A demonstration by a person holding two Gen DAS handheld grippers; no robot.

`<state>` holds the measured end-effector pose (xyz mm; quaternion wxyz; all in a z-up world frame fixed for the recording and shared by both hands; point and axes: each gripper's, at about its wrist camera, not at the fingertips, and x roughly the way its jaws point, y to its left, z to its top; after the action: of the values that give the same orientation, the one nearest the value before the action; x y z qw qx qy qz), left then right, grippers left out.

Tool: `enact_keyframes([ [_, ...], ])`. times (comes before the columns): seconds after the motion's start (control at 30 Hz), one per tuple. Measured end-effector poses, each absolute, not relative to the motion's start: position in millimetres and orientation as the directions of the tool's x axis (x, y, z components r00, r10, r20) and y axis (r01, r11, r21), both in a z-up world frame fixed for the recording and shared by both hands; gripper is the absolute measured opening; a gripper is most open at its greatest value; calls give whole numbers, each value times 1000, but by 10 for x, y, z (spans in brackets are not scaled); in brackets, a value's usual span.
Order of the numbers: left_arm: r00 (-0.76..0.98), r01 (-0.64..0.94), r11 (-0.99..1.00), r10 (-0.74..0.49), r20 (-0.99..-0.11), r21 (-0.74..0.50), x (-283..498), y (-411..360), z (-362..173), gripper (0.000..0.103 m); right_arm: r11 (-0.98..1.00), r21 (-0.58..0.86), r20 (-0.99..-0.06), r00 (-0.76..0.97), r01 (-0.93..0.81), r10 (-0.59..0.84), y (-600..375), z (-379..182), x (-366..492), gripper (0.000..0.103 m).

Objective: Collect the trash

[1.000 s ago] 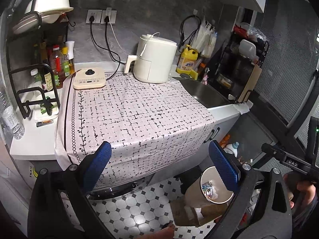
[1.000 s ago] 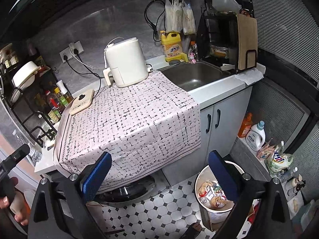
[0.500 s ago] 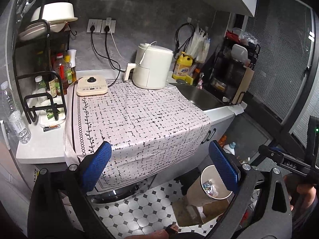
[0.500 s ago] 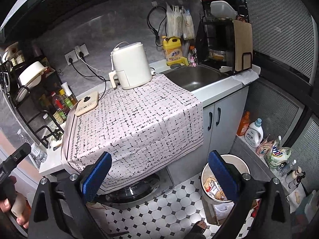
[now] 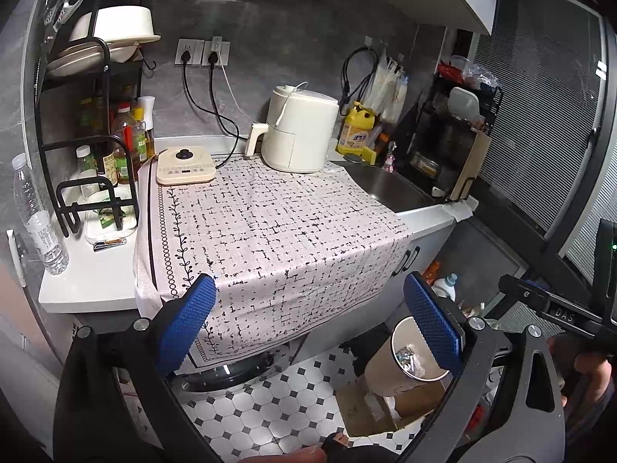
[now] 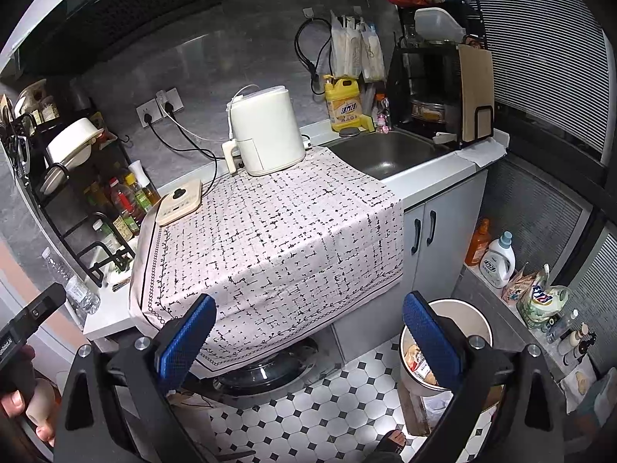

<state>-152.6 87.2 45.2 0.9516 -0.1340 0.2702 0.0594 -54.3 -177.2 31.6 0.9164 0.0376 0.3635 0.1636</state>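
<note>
A beige trash bin (image 5: 389,362) with wrappers inside stands on the tiled floor right of the counter; it also shows in the right wrist view (image 6: 478,316). The counter is covered by a white cloth with black marks (image 5: 277,231), and I see no loose trash on the cloth. My left gripper (image 5: 308,320) is open and empty, held back from the counter's front edge. My right gripper (image 6: 308,332) is open and empty, also in front of the counter, above the floor.
A white air fryer (image 5: 297,131), a cream control unit (image 5: 185,166), a sink (image 6: 385,150), a yellow detergent bottle (image 6: 343,106) and a bottle rack (image 5: 115,135) stand on the counter. A plastic water bottle (image 5: 36,216) is at the left. Detergent bottles (image 6: 497,254) stand on the floor.
Both grippers have pulled back and risen from the counter, so more of the kitchen shows. Both stay open and empty.
</note>
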Motion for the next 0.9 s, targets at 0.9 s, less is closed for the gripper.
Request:
enact_keyframes([
  [0.9, 846, -157, 964, 19, -532, -216, -1439, 755, 471, 97, 950, 200, -659, 684, -241, 312, -1882, 234, -577, 95],
])
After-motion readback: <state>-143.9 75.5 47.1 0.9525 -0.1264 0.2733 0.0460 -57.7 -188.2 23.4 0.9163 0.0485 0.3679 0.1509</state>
